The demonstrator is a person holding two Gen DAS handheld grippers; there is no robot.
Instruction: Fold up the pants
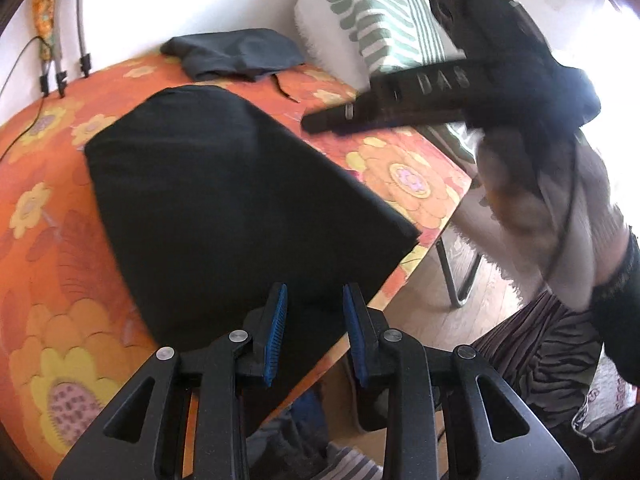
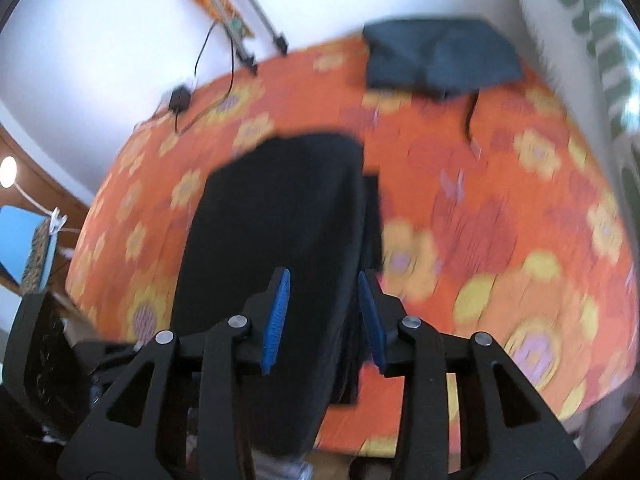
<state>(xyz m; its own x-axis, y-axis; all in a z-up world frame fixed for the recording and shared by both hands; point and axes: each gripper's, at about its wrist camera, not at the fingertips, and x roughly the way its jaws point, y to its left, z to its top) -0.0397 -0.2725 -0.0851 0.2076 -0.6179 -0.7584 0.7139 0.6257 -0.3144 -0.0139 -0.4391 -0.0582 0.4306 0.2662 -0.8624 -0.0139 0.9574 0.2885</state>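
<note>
The black pants [image 1: 224, 196] lie folded flat on the orange flowered table [image 1: 52, 240], reaching its near edge. My left gripper [image 1: 314, 312] is open and empty, just above the pants' near end. The right gripper's black body [image 1: 420, 100], held by a gloved hand [image 1: 560, 216], crosses the upper right of the left wrist view. In the blurred right wrist view my right gripper [image 2: 322, 300] is open and empty over the near end of the pants [image 2: 276, 232].
A dark grey garment [image 1: 236, 54] lies at the table's far edge, with a drawstring trailing. A green-striped cushion [image 1: 372, 12] stands at the back right. Tripod legs [image 1: 60, 64] and a cable [image 2: 208, 80] are at the far left. A chair leg [image 1: 456, 280] stands past the table's right edge.
</note>
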